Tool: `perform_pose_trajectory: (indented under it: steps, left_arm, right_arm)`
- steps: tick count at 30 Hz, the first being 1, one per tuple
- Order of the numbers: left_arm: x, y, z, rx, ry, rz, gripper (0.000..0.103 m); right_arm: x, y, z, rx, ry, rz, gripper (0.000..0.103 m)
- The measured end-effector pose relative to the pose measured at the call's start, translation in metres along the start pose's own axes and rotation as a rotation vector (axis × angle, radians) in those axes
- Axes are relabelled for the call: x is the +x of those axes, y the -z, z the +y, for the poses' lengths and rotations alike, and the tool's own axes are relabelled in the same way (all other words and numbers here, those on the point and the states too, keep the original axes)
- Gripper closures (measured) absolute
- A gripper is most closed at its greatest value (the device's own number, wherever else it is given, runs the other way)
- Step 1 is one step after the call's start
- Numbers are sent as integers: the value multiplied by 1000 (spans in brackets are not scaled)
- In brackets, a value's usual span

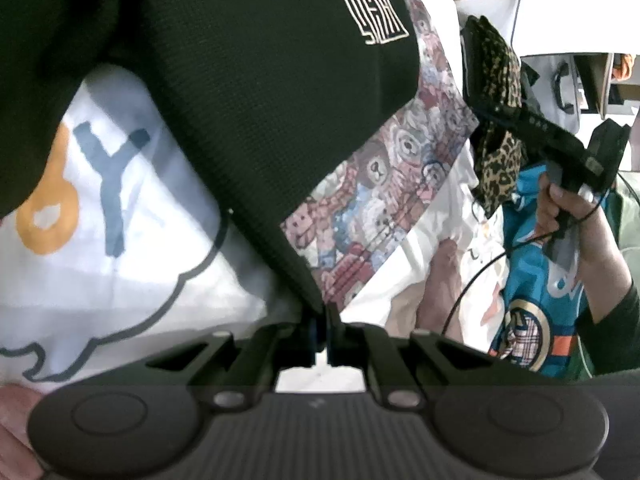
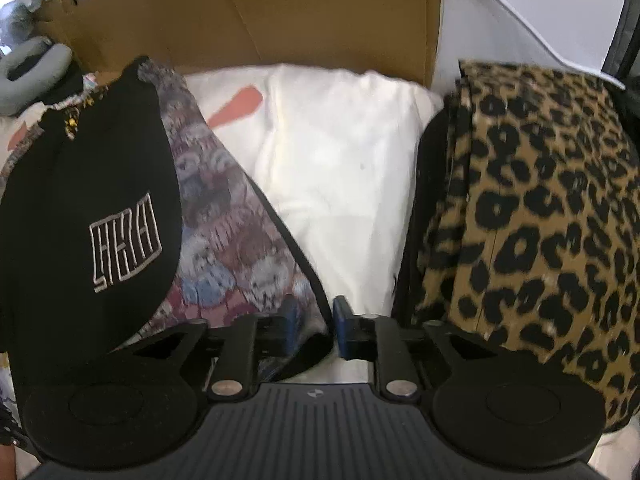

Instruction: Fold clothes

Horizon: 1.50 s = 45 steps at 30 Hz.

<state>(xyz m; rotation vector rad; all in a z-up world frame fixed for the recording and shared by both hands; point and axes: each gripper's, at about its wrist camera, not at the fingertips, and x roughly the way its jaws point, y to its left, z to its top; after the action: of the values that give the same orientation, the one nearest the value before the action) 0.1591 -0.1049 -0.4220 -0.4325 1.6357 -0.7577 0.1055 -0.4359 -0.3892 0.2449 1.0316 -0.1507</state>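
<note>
My left gripper (image 1: 322, 336) is shut on the lower corner of a black garment (image 1: 280, 80) with a white line logo, which hangs up and to the left. Behind it hangs a teddy-bear print cloth (image 1: 380, 184) with a dark edge. In the right wrist view the same black garment (image 2: 80, 200) and bear cloth (image 2: 224, 240) are at the left. My right gripper (image 2: 316, 320) stands open, its blue pads apart. The dark edge of the bear cloth runs loosely between them. A hand (image 1: 560, 204) holds the right gripper's handle.
A white garment (image 1: 120, 220) with orange and grey lettering lies below the black one. A leopard-print cloth (image 2: 540, 220) hangs at the right, white fabric (image 2: 340, 160) lies in the middle, and a cardboard box (image 2: 280, 12) stands behind. A teal printed garment (image 1: 536, 280) is at the right.
</note>
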Motion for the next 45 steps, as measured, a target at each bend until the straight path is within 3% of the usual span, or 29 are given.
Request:
perform_pose_trajectory:
  steps: [10, 11, 13, 24, 26, 29, 34, 38, 45]
  left_arm:
    - [-1, 1, 4, -18, 3, -2, 99]
    - [-1, 1, 4, -17, 6, -2, 99]
    - [-1, 0, 2, -14, 13, -5, 99]
    - [4, -3, 3, -24, 19, 6, 97]
    - [-6, -3, -1, -2, -10, 4, 88]
    - [-28, -4, -7, 30, -41, -37, 75]
    - [-74, -14, -9, 25, -77, -159, 71]
    - [-114, -19, -8, 35, -134, -254, 65]
    - [-191, -23, 6, 29, -260, -393, 63]
  right_arm:
    - [23, 5, -16, 41, -48, 67, 68]
    - [23, 6, -16, 35, -48, 65, 71]
    - [20, 6, -13, 7, -40, 53, 95]
    - [25, 7, 0, -86, 88, 45, 95]
    - [24, 5, 0, -82, 96, 50, 94]
    - [15, 1, 3, -91, 116, 40, 90]
    - [-5, -6, 6, -84, 105, -1, 88]
    - [-19, -9, 11, -55, 54, -27, 88]
    - [-28, -20, 26, -23, -12, -69, 88]
